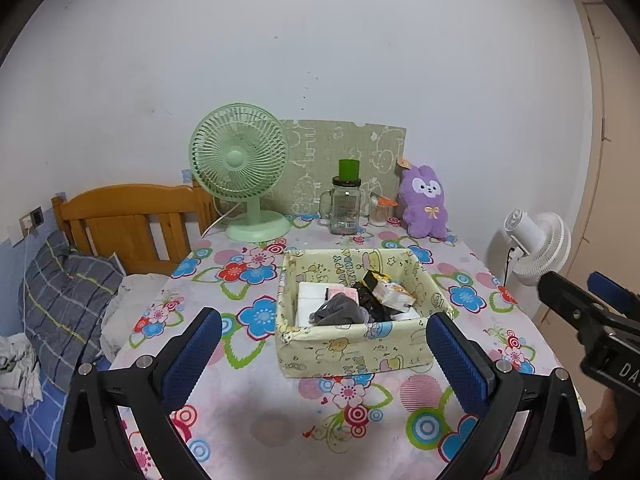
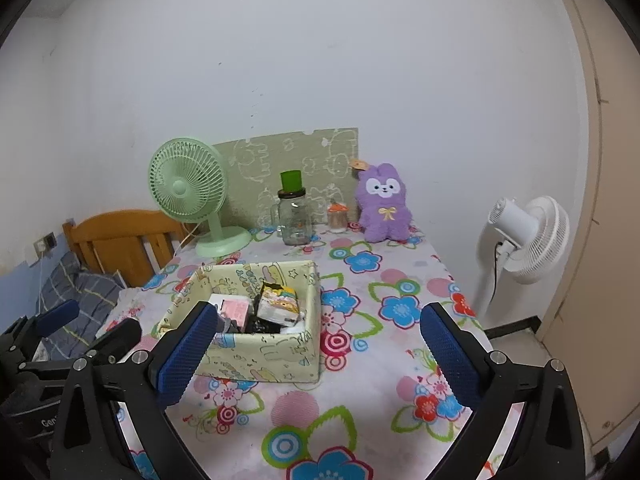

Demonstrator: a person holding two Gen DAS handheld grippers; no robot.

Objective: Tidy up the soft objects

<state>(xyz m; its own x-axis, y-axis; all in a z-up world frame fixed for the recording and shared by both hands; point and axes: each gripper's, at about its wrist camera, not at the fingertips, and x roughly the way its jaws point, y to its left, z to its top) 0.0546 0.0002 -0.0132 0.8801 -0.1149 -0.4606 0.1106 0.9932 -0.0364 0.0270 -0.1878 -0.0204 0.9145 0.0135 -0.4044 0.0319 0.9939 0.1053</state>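
A pale yellow cartoon-print box (image 1: 352,350) (image 2: 276,356) stands mid-table on the flowered cloth. Inside lie a grey cloth (image 1: 340,312), white folded items, a pink packet (image 2: 234,309) and a yellow snack packet (image 1: 390,290) (image 2: 278,304). A purple plush toy (image 1: 425,202) (image 2: 384,204) sits upright at the back of the table. My left gripper (image 1: 324,348) hovers open just in front of the box, nothing between its blue pads. My right gripper (image 2: 316,350) is open too, near the box's right front; it also shows at the right edge (image 1: 592,304) of the left wrist view.
At the back stand a green desk fan (image 1: 240,172) (image 2: 192,196), a glass jar with a green cup on top (image 1: 346,204) (image 2: 295,210), a small toothpick jar (image 1: 382,212) and a patterned board. A bed with wooden headboard (image 1: 128,224) lies left; a white floor fan (image 2: 524,236) stands right.
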